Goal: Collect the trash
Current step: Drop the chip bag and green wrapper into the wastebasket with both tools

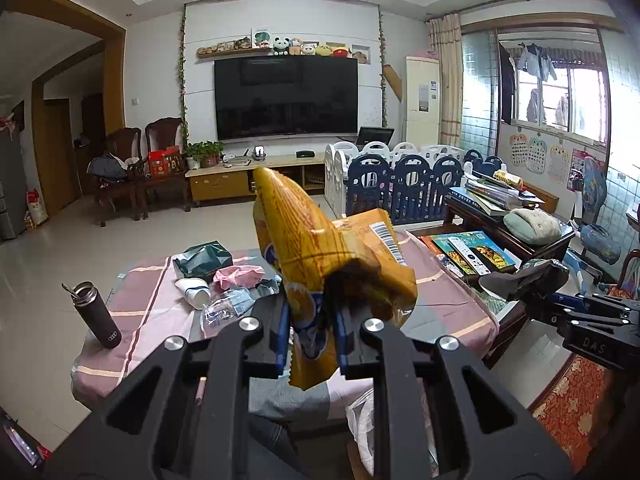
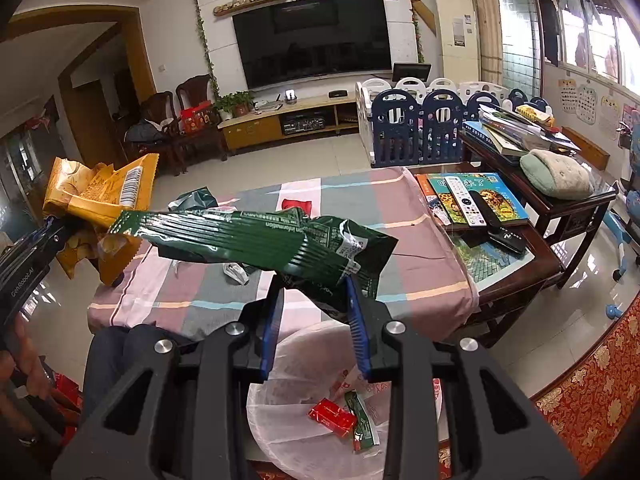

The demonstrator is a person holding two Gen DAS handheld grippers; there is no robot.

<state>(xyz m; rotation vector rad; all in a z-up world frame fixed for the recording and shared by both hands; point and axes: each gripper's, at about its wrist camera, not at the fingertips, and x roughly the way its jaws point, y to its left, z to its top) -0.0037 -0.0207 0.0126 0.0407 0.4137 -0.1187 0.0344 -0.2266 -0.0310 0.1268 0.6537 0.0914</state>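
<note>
- The left gripper (image 1: 310,330) is clamped on a yellow snack bag (image 1: 320,256), held in the air above the near edge of the checked tablecloth (image 1: 144,308); a barcode label shows on the bag's flap, and the print on it is too small to read.
- The right gripper (image 2: 316,312) is clamped on a green wrapper (image 2: 260,240), also lifted above the tablecloth; upside-down white print on it ends in "information", the rest unreadable.
- In the left wrist view the right gripper's body carries the letters "DAS"; in the right wrist view the left gripper's body reads "GenRobot.AI".
- A dark flask (image 1: 96,312) with four linked rings on its side stands at the tablecloth's left edge.
- More trash lies on the tablecloth beyond the yellow bag: a dark green pouch (image 1: 202,258), a pink crumpled piece (image 1: 238,276), a white paper cup (image 1: 194,292) on its side and a clear plastic wrapper (image 1: 228,308).
- Below the tablecloth's near edge a white plastic bag (image 2: 304,364) stands open, with a red packet (image 2: 332,416) and a green wrapper scrap (image 2: 362,420) inside.
- To the right of the tablecloth, a white remote (image 2: 466,200) and a black remote (image 2: 502,230) lie on picture books.
</note>
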